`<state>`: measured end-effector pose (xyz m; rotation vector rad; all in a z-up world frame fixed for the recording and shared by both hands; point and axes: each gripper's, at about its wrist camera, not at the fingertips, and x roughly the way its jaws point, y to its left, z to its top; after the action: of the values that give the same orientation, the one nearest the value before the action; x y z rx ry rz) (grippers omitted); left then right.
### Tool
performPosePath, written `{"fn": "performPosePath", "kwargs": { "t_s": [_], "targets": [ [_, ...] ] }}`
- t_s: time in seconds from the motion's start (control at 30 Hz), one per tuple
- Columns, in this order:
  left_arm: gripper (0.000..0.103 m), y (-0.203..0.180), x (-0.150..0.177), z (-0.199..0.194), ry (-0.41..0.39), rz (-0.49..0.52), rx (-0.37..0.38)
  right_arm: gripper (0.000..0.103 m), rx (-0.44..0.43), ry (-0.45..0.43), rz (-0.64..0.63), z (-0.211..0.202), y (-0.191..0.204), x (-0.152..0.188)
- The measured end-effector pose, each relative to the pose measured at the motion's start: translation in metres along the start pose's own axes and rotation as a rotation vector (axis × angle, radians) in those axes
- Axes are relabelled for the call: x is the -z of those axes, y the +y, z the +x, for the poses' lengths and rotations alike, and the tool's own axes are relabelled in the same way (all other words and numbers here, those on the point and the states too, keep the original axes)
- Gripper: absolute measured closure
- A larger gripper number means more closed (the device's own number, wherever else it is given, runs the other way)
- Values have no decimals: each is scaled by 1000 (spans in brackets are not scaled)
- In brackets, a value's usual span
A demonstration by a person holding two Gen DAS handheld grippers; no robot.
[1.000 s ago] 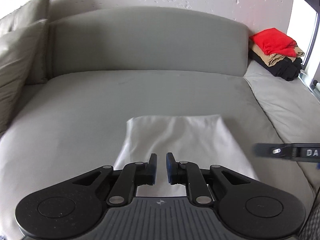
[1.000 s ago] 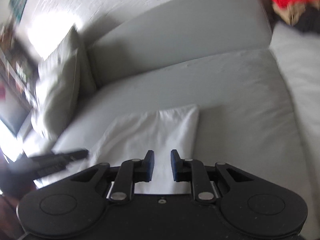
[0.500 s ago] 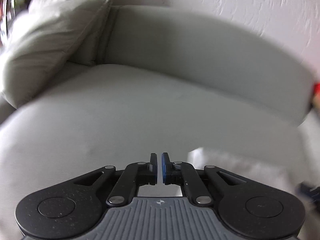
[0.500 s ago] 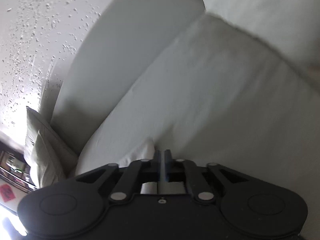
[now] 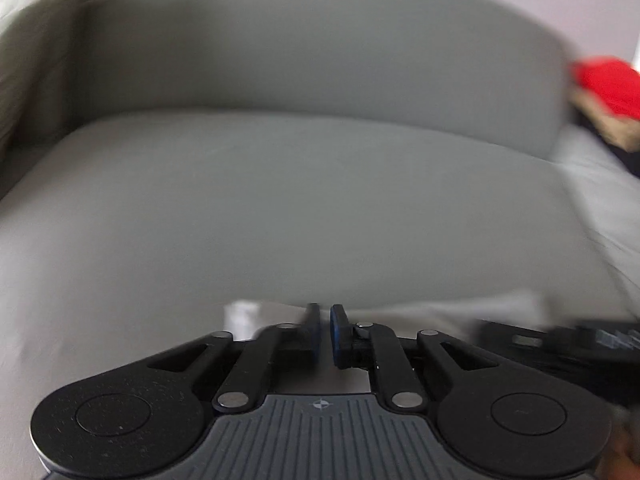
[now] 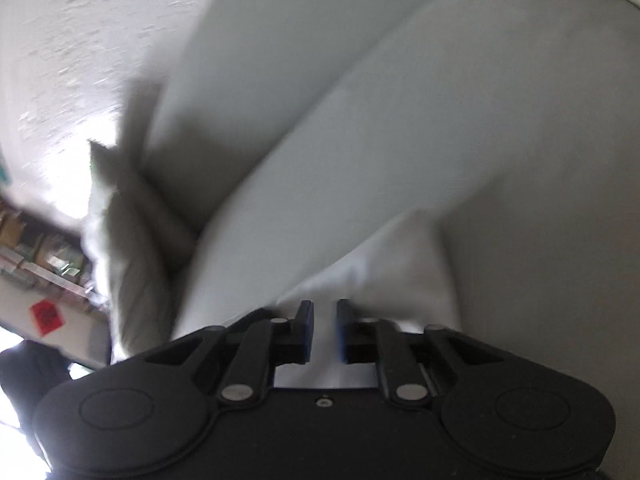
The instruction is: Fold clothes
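White cloth (image 6: 384,268) lies folded flat on the sofa (image 5: 304,208), just past both grippers. Left gripper (image 5: 325,330) & right gripper (image 6: 323,330): slightly apart, empty. Folded stack (image 5: 608,100) waits far right, so prob. one more fold or a carry left.

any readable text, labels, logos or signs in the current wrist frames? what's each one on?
No legible text.
Light lettering on the right tool, seen in the left wrist view: too blurred to read.
Red diamond sign with dark marks, right wrist view: unreadable.
Small crosshair emblem on the left tool body: a symbol, no words.
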<state>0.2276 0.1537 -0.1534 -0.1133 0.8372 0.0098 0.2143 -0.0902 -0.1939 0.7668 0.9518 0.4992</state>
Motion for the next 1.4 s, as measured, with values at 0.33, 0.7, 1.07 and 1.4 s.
{"fn": "performPosePath", "kwargs": {
  "t_s": [0.33, 0.7, 1.07, 1.4],
  "targets": [
    [95, 59, 9, -35, -76, -242, -373, 102, 232, -323, 84, -50, -25, -11],
    [87, 14, 86, -147, -11, -85, 13, 87, 126, -87, -147, -161, 13, 49],
    [92, -72, 162, -158, 27, 415, 45, 88, 261, 118, -594, -148, 63, 142],
    [80, -20, 163, -200, -17, 138, 156, 79, 206, 71, -513, -206, 55, 144]
  ]
}}
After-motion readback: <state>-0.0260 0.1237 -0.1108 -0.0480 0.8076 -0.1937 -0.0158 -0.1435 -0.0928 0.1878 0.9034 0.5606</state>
